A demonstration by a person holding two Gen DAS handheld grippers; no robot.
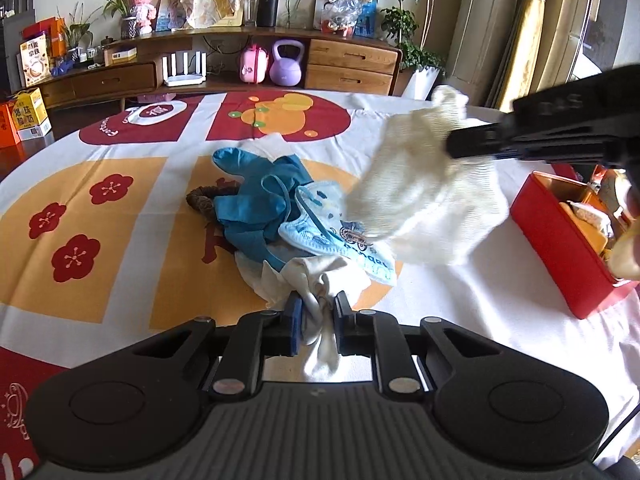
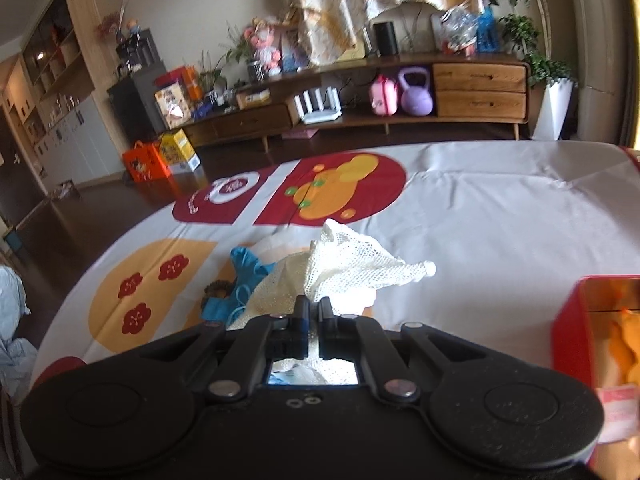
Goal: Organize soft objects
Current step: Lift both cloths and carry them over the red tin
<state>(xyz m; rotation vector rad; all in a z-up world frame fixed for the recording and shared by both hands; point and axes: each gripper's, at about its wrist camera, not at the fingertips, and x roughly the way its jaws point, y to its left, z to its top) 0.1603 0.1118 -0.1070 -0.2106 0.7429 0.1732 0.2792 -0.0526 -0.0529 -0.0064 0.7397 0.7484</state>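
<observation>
Right wrist view, tool (image 2: 314, 307) hides mesh cloth (image 2: 352, 268) edge

two claws (image 1: 316, 314) (image 2: 314, 312), one red box (image 1: 560, 240), one cream mesh cloth (image 1: 420, 200) (lifted), one blue garment (image 1: 256, 200).

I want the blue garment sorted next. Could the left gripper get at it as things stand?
Probably not right away. The left gripper has its jaws closed on a white cloth. The blue garment lies just beyond, uncovered on top of the pile, so once the cloth is released the way looks free.
</observation>
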